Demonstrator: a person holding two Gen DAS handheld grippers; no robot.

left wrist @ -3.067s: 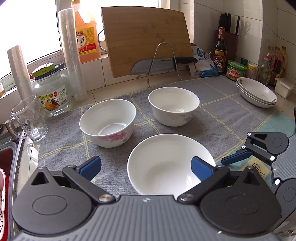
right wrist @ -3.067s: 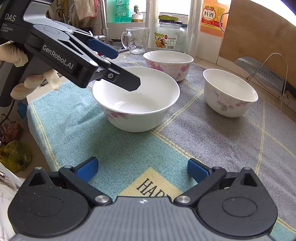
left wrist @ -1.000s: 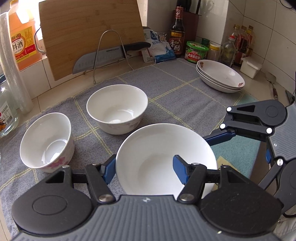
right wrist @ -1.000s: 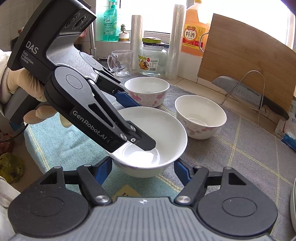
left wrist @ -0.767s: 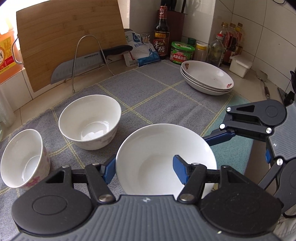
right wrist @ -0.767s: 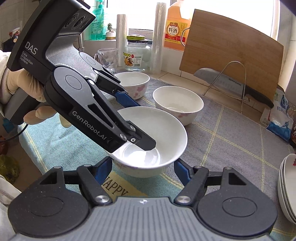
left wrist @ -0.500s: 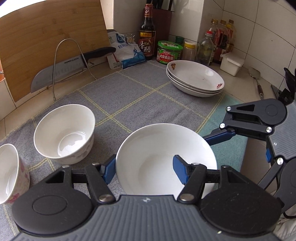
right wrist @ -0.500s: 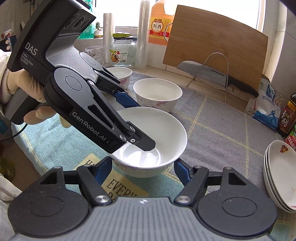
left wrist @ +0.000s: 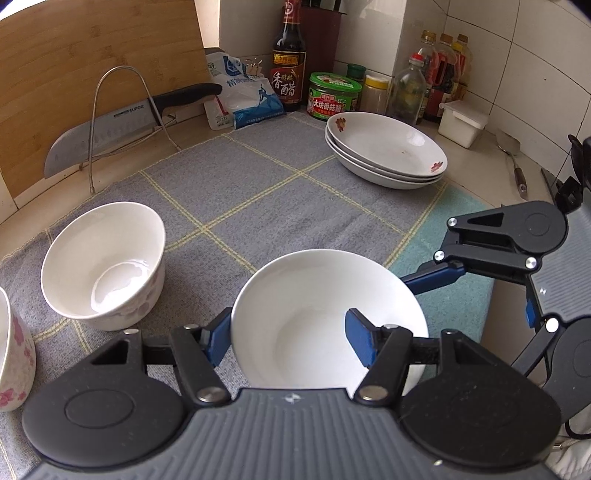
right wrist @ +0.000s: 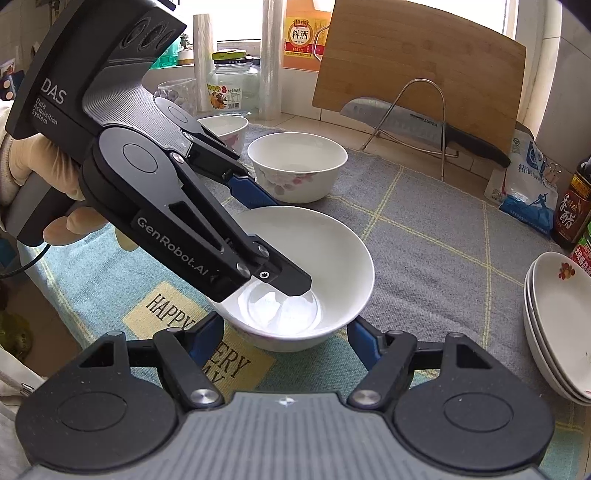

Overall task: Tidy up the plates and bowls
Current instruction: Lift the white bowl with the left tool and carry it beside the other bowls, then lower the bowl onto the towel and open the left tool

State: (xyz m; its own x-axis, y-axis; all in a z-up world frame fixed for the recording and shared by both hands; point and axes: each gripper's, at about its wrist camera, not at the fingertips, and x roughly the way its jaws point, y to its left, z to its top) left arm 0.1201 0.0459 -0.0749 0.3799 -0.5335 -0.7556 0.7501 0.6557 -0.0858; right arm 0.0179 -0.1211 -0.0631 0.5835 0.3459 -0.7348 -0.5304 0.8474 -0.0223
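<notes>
Daylight pours in from the window [right wrist: 236, 18] behind my tabletop, and in the right wrist view that pane blows out to plain white. The wide white bowl [right wrist: 306, 273] catches a soft sheen on its wet-looking bottom. In the left wrist view the light is flatter and a little dimmer; shadows under the stack of plates [left wrist: 386, 151] are faint and soft-edged. Both pictures are sharp in the middle. The fisheye bends the wall tiles and cutting board [left wrist: 92, 74] hard toward the edges, and the corners go black.
</notes>
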